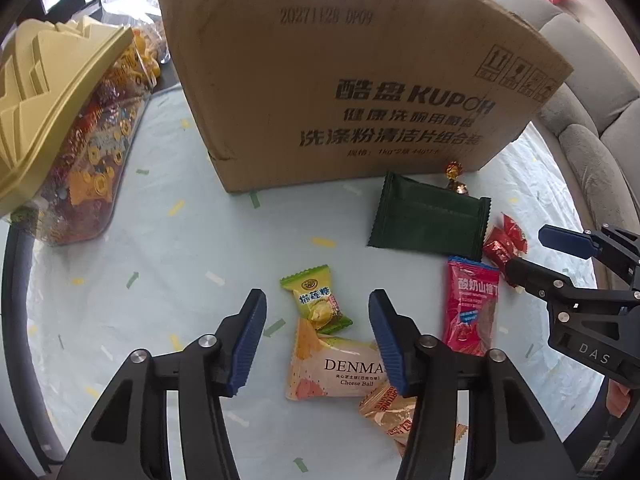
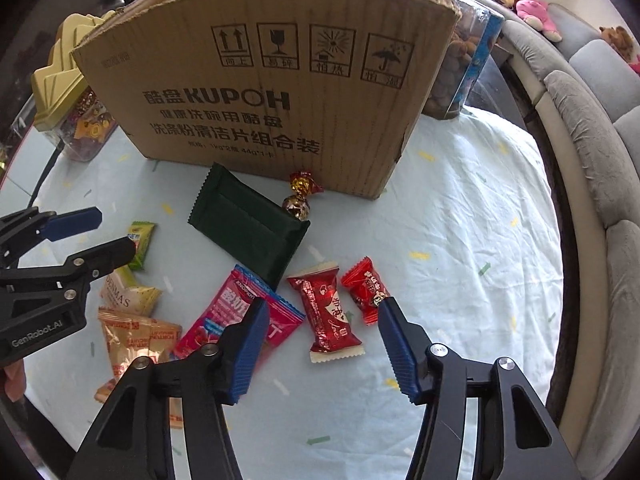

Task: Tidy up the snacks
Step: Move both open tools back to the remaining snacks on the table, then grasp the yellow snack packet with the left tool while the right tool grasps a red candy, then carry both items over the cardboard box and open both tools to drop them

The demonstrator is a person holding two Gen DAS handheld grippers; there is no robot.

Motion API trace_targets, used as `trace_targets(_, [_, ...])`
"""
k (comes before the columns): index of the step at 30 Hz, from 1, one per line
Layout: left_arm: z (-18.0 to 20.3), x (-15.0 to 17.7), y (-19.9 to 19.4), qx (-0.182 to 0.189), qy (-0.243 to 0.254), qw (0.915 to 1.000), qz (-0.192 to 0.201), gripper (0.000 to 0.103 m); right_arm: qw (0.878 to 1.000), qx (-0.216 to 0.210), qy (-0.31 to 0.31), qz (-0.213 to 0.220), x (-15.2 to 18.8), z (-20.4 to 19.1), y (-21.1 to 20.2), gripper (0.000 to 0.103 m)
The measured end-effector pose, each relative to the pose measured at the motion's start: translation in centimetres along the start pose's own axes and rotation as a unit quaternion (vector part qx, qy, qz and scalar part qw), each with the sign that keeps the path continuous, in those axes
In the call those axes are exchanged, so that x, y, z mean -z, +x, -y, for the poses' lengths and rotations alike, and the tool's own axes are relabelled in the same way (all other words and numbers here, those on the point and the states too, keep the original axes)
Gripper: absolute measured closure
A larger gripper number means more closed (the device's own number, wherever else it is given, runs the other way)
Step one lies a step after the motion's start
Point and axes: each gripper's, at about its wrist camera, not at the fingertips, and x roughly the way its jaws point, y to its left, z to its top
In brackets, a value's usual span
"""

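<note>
Two hand-held grippers point steeply down at a table covered in a pale cloth [image 1: 120, 312], with loose snacks scattered in front of an open cardboard box [image 1: 340, 80]. The left gripper [image 1: 318, 300] has its jaws apart, straddling a green durian candy [image 1: 316, 300] that overlaps a cream Denmark cheese-ball pack [image 1: 332, 368]; neither pad touches anything. The right gripper [image 2: 324, 308] is also open, with a long red candy [image 2: 330, 312] between its jaws; one blue pad overlaps a pink packet [image 2: 240, 312], the other sits at the corner of a small red candy [image 2: 364, 288], though contact cannot be confirmed. A dark green pouch [image 2: 250, 228] and a foil-wrapped ball [image 2: 296, 206] lie just beside the box wall. Risks, as a judgement: because the wrappers overlap and crowd together, closing the jaws could pinch two items at once or drag a neighbour along. Slick, puffy wrappers may squirt out sideways. The two grippers work near each other and could collide. The box wall is tall, so a carried snack could strike its rim.
</note>
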Motion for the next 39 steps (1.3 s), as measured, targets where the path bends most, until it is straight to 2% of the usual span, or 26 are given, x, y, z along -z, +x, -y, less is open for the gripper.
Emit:
trace_targets(1, [0.0, 0.0, 0.2, 0.0, -0.003, 1.0, -0.003, 0.055, 1.0, 0.001, -0.001, -0.001, 0.0, 0.0, 0.1, 0.049])
trace_targets(5, [0.0, -0.4, 0.8, -0.008, -0.007, 0.9999, -0.008, 0.056, 1.0, -0.003, 0.004, -0.009, -0.1, 0.2, 1.0, 0.057])
trace_targets(12, [0.1, -0.9, 1.8, -0.007, -0.018, 0.9997, -0.017, 0.062, 0.999, -0.018, 0.025, -0.026, -0.1, 0.9, 2.2, 0.064])
trace_targets(17, [0.1, -1.2, 3.1, 0.011, -0.038, 0.9988, -0.029, 0.07, 0.999, -0.021, 0.027, -0.026, -0.1, 0.9, 2.7, 0.07])
trace_targets(24, [0.7, -1.4, 3.6, 0.0, -0.027, 0.9994, -0.021, 0.08, 0.999, -0.027, 0.031, -0.032, 0.0, 0.9, 3.4, 0.079])
trace_targets(32, [0.8, -1.7, 1.1, 0.012, -0.024, 0.9996, 0.011, 0.081, 0.999, -0.021, 0.025, -0.016, 0.5, 0.5, 2.5, 0.08])
trace_targets(39, [1.2, -1.3, -2.3, 0.017, -0.013, 0.9981, 0.058, 0.081, 0.999, -0.013, 0.024, 0.025, 0.7, 0.1, -0.4, 0.08])
